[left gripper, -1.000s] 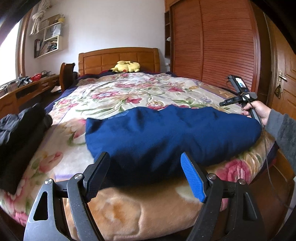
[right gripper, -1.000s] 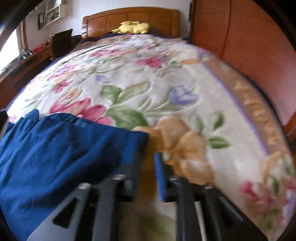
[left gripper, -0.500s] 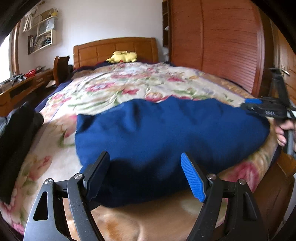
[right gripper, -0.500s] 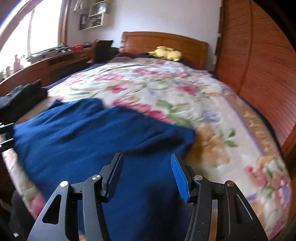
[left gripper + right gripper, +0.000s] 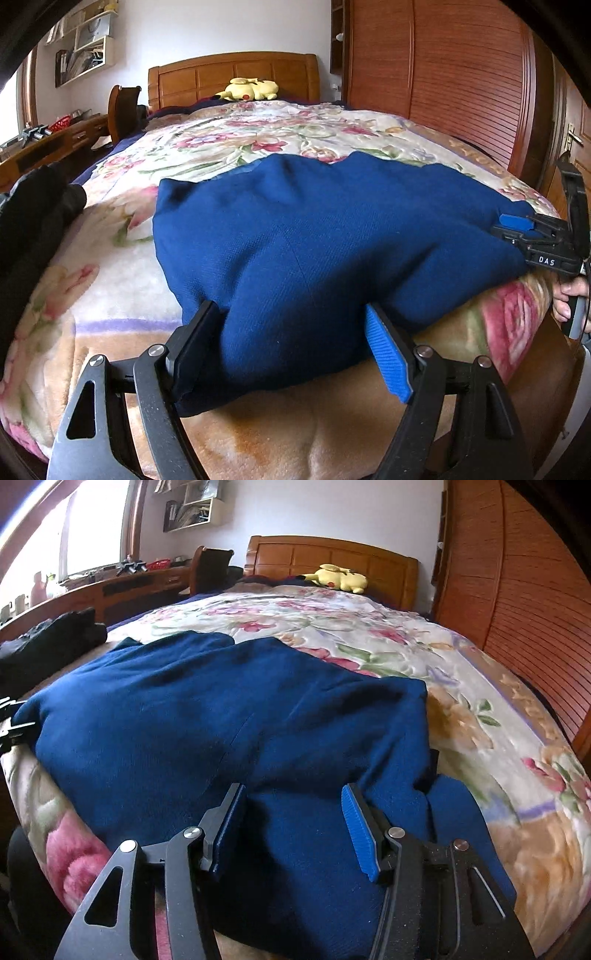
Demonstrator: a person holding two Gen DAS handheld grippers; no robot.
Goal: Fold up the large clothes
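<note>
A large dark blue garment (image 5: 317,236) lies spread across the foot of a bed with a floral blanket (image 5: 236,136). It also fills the right wrist view (image 5: 207,716). My left gripper (image 5: 291,314) is open, with the garment's near edge bulging between its jaws. My right gripper (image 5: 291,794) is open, its jaws wide apart over the garment's other end. The right gripper also shows at the right edge of the left wrist view (image 5: 517,225), level with the garment's corner.
A pile of black clothes (image 5: 33,218) lies at the bed's left edge. A yellow plush toy (image 5: 249,88) sits by the wooden headboard (image 5: 236,74). A slatted wooden wardrobe (image 5: 443,74) stands to the right. A desk (image 5: 92,587) and chair (image 5: 210,568) stand left.
Both grippers moved in to the garment's near edge. The right gripper, nearly closed beside the garment's corner a second ago, now stands wide open over it. The left stayed open.
</note>
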